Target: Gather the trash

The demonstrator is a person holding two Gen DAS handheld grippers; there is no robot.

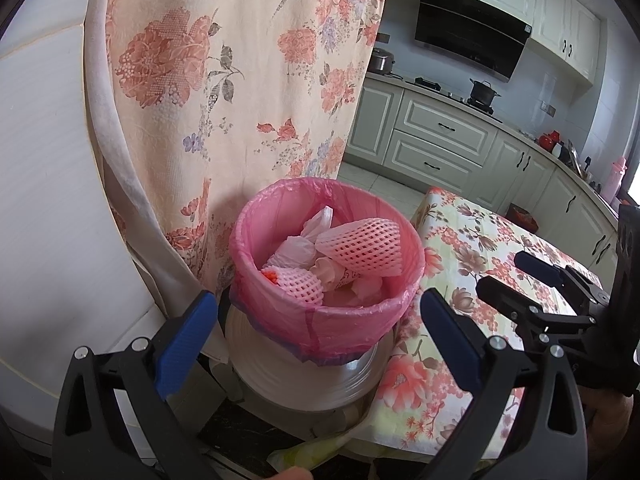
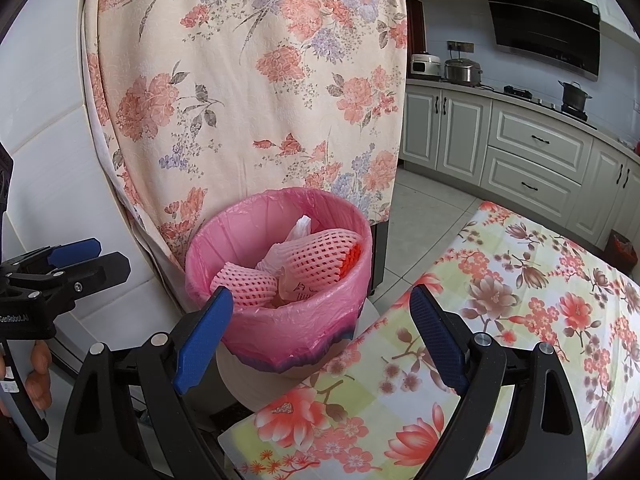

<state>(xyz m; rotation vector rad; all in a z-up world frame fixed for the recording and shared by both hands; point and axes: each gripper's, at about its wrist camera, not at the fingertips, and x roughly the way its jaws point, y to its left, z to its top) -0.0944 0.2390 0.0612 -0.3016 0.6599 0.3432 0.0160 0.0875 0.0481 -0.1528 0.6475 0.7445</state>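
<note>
Kitchen cupboards (image 2: 536, 148) lined the far wall behind a flowered curtain (image 1: 240, 80) and a flowered desk (image 2: 520, 300). Beside the desk stood the bin (image 1: 326, 268), its pink bag (image 1: 348, 324) holding foam fruit nets (image 1: 362, 246). It lay straight ahead of the left tongs (image 1: 320, 340) and slightly left of the right tongs (image 2: 320, 340), both spread wide and empty, the left seemingly nearer.

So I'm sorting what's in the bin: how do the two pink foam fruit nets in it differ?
The larger foam net lies on top of the pile, toward the far side of the pink-lined bin; the smaller foam net sits lower, near the front rim. The larger looks puffed and rounded, the smaller more squashed and partly buried among white wrappers. Both are pink diamond-mesh foam sleeves and show orange at one end.
</note>
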